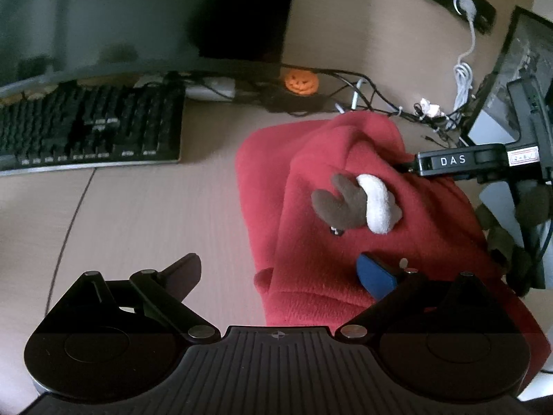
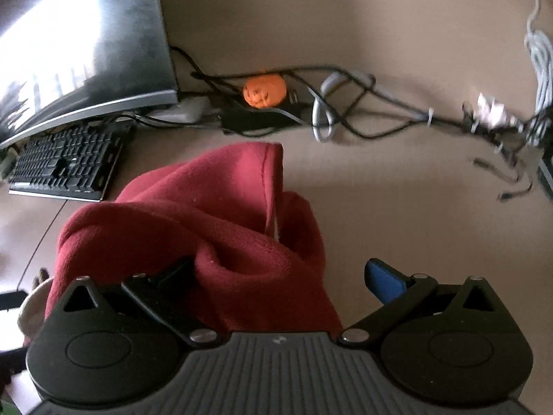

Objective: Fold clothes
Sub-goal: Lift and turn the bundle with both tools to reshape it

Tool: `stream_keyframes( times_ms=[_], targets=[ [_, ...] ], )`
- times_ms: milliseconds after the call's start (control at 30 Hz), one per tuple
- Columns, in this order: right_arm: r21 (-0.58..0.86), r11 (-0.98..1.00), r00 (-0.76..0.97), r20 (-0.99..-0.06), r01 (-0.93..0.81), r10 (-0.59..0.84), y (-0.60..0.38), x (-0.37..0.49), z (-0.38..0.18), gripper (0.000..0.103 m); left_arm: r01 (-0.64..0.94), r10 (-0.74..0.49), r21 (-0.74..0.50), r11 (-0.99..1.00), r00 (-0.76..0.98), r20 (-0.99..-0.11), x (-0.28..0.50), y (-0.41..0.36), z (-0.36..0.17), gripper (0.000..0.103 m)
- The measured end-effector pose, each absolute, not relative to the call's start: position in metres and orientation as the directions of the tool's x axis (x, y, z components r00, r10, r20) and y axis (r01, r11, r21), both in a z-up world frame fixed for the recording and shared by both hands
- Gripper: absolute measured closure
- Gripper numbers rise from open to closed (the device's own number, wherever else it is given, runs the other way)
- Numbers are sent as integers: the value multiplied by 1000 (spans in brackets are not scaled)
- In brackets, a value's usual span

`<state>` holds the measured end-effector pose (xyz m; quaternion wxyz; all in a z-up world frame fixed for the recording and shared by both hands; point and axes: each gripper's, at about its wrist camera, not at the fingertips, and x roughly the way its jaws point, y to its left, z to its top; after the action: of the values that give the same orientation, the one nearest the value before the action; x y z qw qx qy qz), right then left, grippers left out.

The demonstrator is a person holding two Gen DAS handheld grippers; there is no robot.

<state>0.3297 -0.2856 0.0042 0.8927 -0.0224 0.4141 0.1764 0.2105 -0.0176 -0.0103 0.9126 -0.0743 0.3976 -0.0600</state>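
A red fleece garment (image 1: 311, 186) with a brown and white antler patch (image 1: 356, 204) lies bunched on the beige desk (image 1: 138, 221). My left gripper (image 1: 280, 273) is open, jaws wide apart, its blue-padded right finger (image 1: 376, 276) over the cloth's near edge and its left finger over bare desk. In the left wrist view my right gripper (image 1: 402, 166) reaches in from the right, its tip against a raised fold. In the right wrist view the garment (image 2: 221, 235) is lifted into a ridge between the wide-apart fingers of my right gripper (image 2: 280, 269).
A black keyboard (image 1: 90, 131) and a curved monitor (image 1: 103, 17) stand at the back left. An orange pumpkin toy (image 1: 300, 83) and tangled cables (image 2: 363, 110) lie along the back edge. A second screen (image 1: 518, 69) stands at the right.
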Motion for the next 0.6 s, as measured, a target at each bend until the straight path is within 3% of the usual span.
stream_keyframes(
  times_ms=[300, 600],
  targets=[
    [188, 891, 547, -731, -413, 408, -334, 279, 29, 0, 51, -197, -218, 975, 660, -725, 214, -17, -15, 3],
    [117, 917, 578, -744, -380, 335, -375, 248, 32, 0, 56, -300, -339, 939, 615, -729, 210, -38, -21, 4]
  ],
)
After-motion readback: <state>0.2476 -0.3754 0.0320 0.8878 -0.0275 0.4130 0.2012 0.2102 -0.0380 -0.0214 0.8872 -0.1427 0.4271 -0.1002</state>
